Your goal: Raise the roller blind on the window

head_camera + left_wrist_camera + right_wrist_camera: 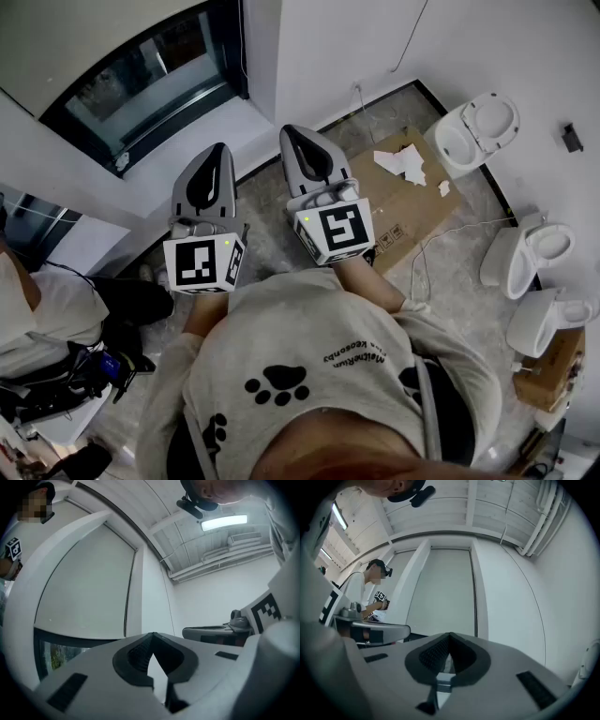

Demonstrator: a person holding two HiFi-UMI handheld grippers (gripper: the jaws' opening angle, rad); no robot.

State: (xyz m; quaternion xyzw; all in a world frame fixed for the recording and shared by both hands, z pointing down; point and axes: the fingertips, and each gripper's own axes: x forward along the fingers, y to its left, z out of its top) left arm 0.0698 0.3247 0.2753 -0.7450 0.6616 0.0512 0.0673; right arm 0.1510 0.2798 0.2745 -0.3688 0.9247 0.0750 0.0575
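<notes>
— What are the jaws doing?
— The left gripper (152,635) is pressing its jaws together tip to tip, with nothing between them. The right gripper (450,634) is doing the same and is also empty.
— Where is the roller blind hanging?
— The roller blind (84,588) is hanging ahead of both grippers, apart from them. It is covering most of the window (141,86) and leaving a strip of glass (54,656) showing at the bottom. A thin dark line (126,597) is running down its right edge; I cannot tell whether that is the cord.
— And around them?
— Another person (363,590) is standing off to the left. White toilets (478,127) and a cardboard sheet (412,211) are sitting on the floor at the right.
</notes>
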